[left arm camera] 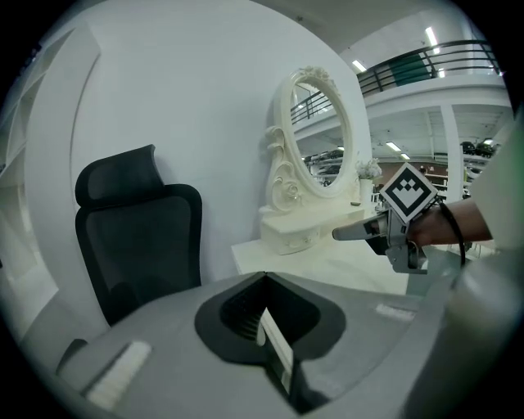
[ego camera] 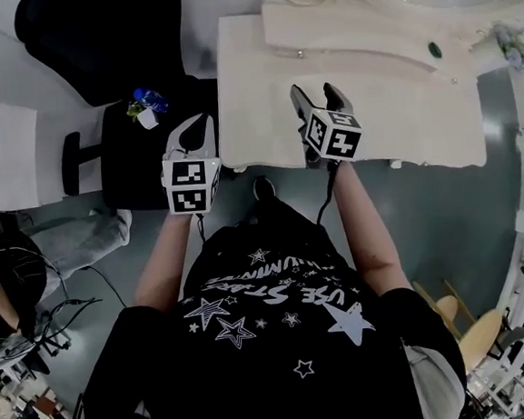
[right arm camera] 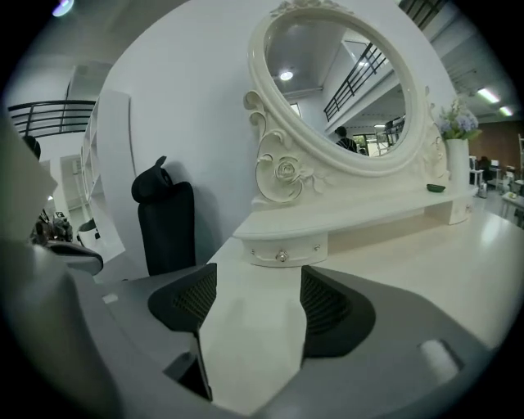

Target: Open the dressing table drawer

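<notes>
Head view: from above the person, facing steeply down. The dressing table (ego camera: 373,121) fills the upper right, the chair (ego camera: 106,44) the upper left, and the left gripper (ego camera: 196,128) and right gripper (ego camera: 314,94) sit mid-frame.
Left gripper view: rides low on the left gripper (left arm camera: 264,282), just off the table's left edge near its front corner, and faces across the table top toward the mirror (left arm camera: 319,135).
Right gripper view: rides on the right gripper (right arm camera: 250,303) over the table's front edge, facing the drawer (right arm camera: 282,248) and the mirror, both near.
Shared: all three views show the table and the chair. Both gripper views show the mirror, and the left gripper view also catches the right gripper (left arm camera: 348,234).
</notes>
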